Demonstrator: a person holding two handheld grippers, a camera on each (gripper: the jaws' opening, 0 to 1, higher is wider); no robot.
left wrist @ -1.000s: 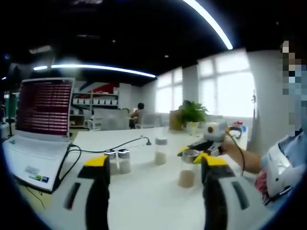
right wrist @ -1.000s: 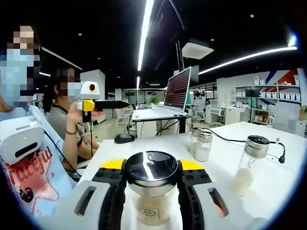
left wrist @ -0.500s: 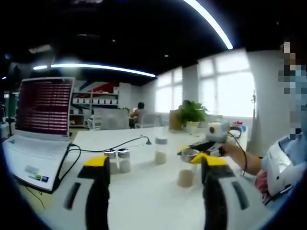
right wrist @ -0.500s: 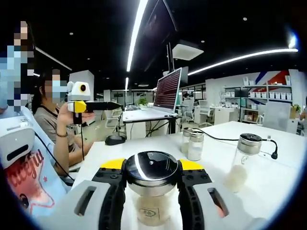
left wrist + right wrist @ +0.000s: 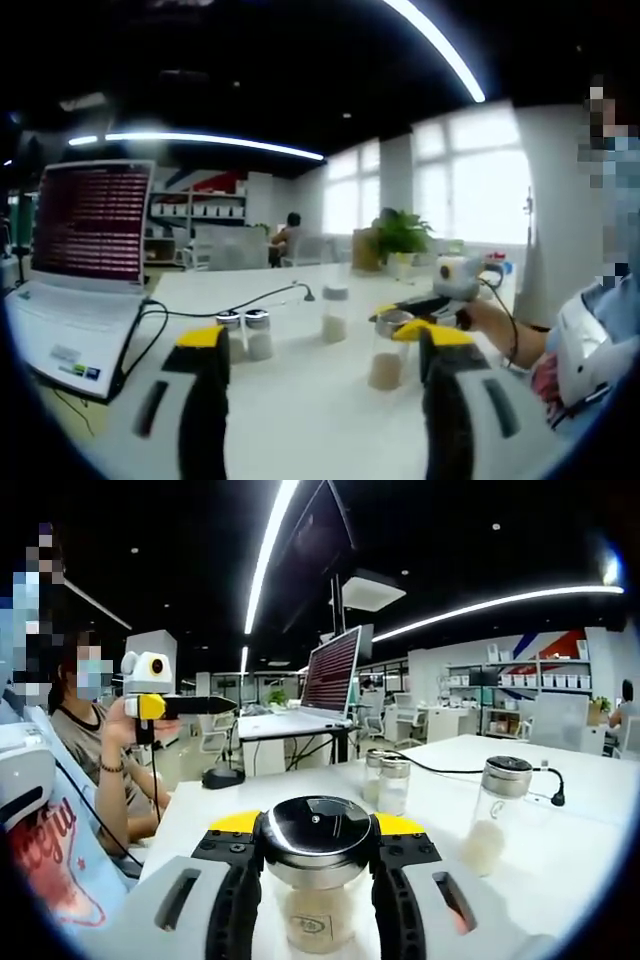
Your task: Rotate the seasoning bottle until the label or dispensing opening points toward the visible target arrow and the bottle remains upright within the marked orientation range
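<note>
Right gripper view: right gripper (image 5: 316, 885) jaws clamped on seasoning bottle (image 5: 315, 880); left gripper (image 5: 316, 352) jaws spread, empty.

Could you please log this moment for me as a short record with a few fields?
right gripper: shut on the seasoning bottle, bottle upright, dark lid on
left gripper: open, holding nothing, above the white table
other bottles: tall bottle and two small shakers, standing on the table
laptop: open, screen lit
target arrow: cannot be seen
</note>
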